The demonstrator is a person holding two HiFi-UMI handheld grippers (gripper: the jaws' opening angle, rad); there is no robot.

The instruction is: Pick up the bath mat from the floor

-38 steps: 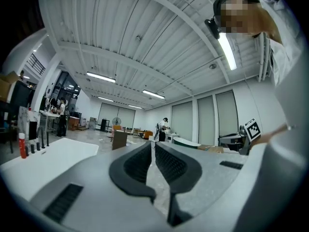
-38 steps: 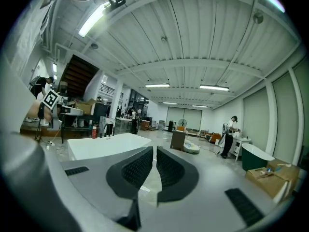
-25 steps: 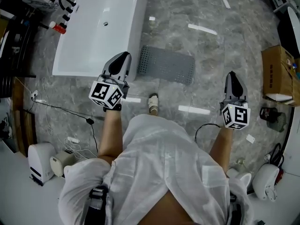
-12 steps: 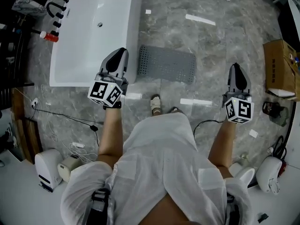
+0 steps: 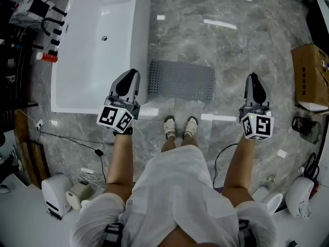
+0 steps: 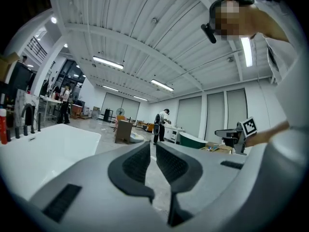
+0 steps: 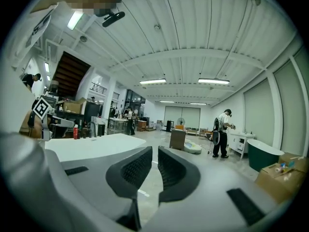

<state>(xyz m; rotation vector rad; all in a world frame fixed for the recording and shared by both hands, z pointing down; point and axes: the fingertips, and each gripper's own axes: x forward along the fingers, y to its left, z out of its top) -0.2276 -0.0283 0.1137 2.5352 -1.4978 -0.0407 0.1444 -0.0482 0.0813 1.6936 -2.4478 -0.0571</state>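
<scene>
**Feet Stop at the Mat, Time to Bend Down**

A moment ago the person was walking up, with one foot out in front. Now both feet [image 5: 179, 127] stand side by side on the floor [image 5: 236, 50], just short of the bath mat [image 5: 181, 80]. So I think the walk is done and the grab comes next.

The gray mat lies flat on the floor right in front of the toes. Its left end sits just beside the long side of the white bathtub [image 5: 143, 30], close to the tub's near corner. I cannot tell if they touch.

The left gripper [image 5: 131, 75] is held up over the tub's edge. Its jaws are together, with nothing in them. The right gripper [image 5: 253, 78] is up over bare floor to the right of the mat. Its jaws are together and hold nothing too. Both will have to spread apart before they can pinch the mat.

The tub shuts in the mat's left end, so there is little room there. The near long edge and the right end have bare floor beside them. The cardboard box [image 5: 310, 73] is well apart at the right. The cables [image 5: 72, 140] lie behind on the left, away from the mat.
</scene>
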